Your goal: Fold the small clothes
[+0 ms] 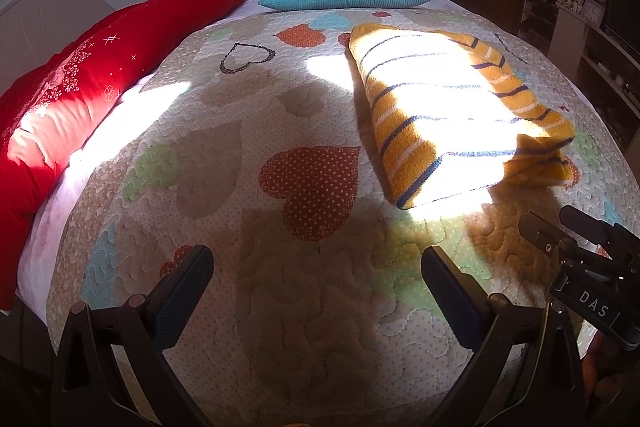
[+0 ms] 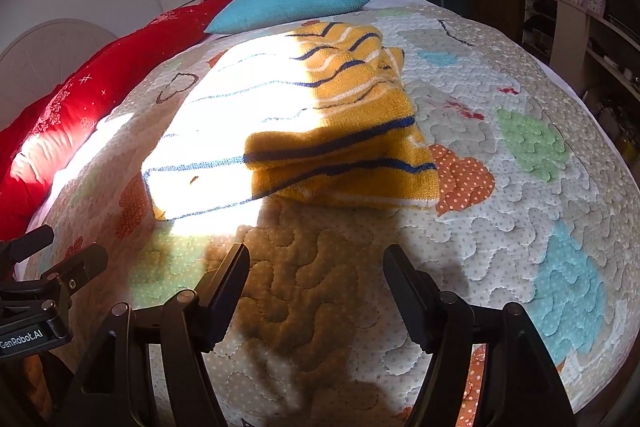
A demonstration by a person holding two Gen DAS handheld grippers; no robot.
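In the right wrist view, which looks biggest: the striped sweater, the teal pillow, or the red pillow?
1. Striped sweater, clearly largest, though it lies nearest the camera.
2. Teal pillow and red pillow: too close to rank, since the red one runs off the frame.

Both cameras look forward along their fingers, low over the bed. Both views share the striped sweater, nearer and directly ahead of the right fingers.
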